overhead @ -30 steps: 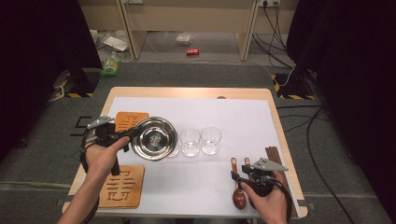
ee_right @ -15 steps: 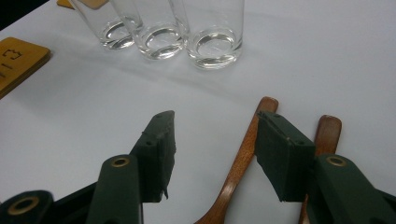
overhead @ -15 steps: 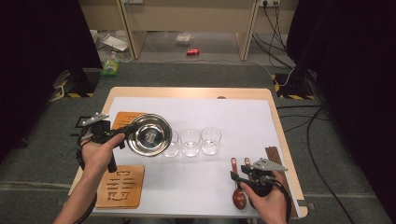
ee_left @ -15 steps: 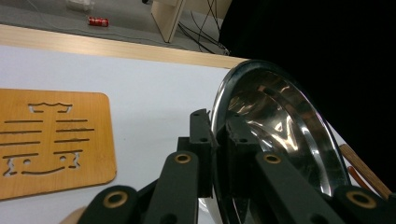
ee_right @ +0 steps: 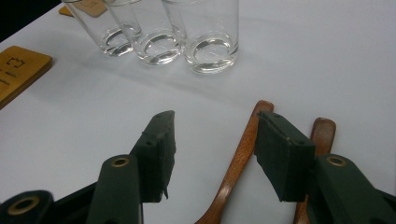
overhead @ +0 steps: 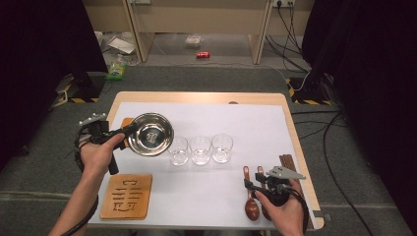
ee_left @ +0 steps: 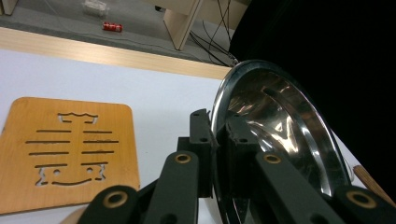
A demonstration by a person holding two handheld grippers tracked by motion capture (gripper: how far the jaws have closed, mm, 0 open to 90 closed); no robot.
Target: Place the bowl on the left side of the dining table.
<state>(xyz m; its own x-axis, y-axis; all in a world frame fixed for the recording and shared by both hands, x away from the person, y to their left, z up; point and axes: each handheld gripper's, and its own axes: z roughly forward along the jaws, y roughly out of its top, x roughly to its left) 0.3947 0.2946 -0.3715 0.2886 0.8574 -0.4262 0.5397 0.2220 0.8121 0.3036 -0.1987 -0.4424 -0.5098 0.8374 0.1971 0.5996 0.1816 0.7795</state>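
Note:
A shiny steel bowl [overhead: 150,133] hangs tilted above the left side of the table, with my left gripper [overhead: 129,132] shut on its near rim. In the left gripper view the bowl [ee_left: 280,126] stands on edge and my left gripper [ee_left: 217,128] has one jaw on each side of the rim. My right gripper [overhead: 256,183] rests open at the front right over two wooden spoons [overhead: 252,209]. In the right gripper view, my right gripper [ee_right: 215,135] straddles the left spoon's handle [ee_right: 243,149] without pressing it. The second spoon [ee_right: 322,133] lies outside the right jaw.
Three empty glasses [overhead: 200,149] stand in a row mid-table, close ahead of the right gripper [ee_right: 159,42]. One wooden trivet [overhead: 127,195] lies at the front left, another [overhead: 127,123] peeks out under the bowl. Dark sticks [overhead: 287,162] lie by the right edge.
My left gripper has carried the bowl leftward and a little farther back, away from the glasses. The right gripper has stayed still.

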